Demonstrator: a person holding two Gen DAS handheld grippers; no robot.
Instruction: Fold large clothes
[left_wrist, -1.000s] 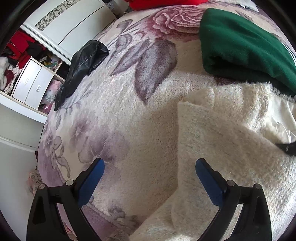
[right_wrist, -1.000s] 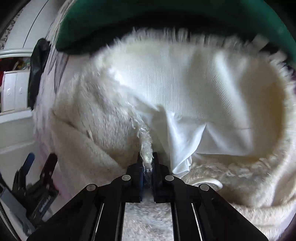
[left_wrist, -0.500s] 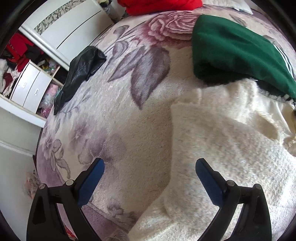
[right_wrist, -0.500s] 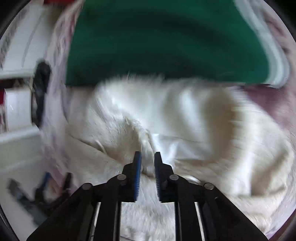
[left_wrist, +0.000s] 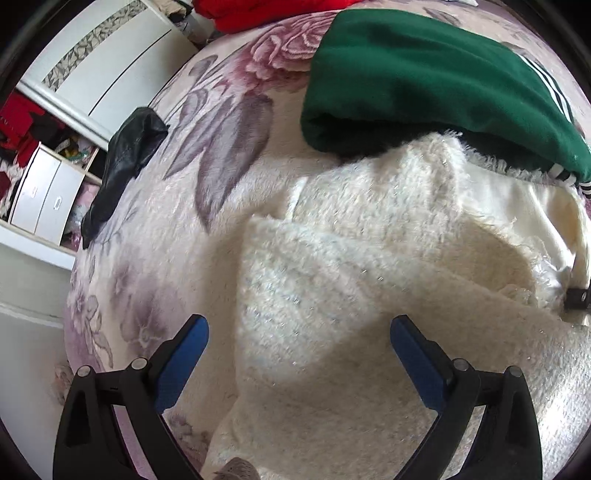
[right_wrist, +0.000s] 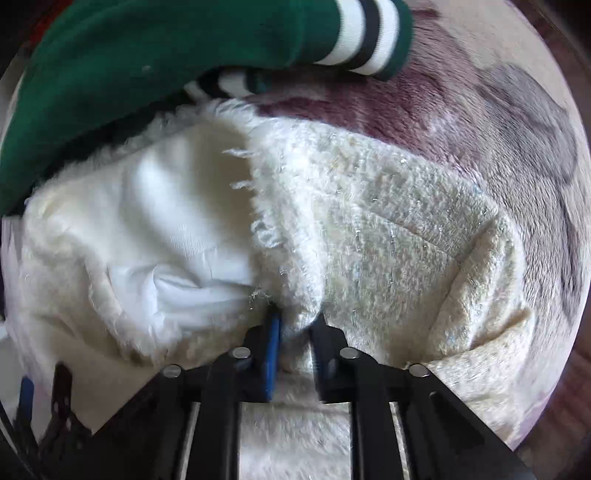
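A: Start at the left. What's there?

B: A white cabinet (left_wrist: 92, 70) and drawers (left_wrist: 44, 195) past the bed's edge, and a black garment (left_wrist: 125, 155) draped over that edge. Then open floral blanket (left_wrist: 184, 229), bare right up to the cream coat (left_wrist: 351, 280).

A: The left tongs (left_wrist: 299, 354)?

B: Spread wide, nothing between them, hanging over the coat's left folded edge.

A: And the coat itself?

B: It lies on the bed, mid-frame, lining (right_wrist: 177, 218) showing where the front is turned back. Its far edge tucks just under a green sweater (left_wrist: 424, 77); a red garment (left_wrist: 266, 11) lies beyond.

A: The right tongs (right_wrist: 295, 325)?

B: They've just been closing and now pinch the coat's fringed front edge. To their right the coat ends in a folded edge, with bare blanket beyond it.
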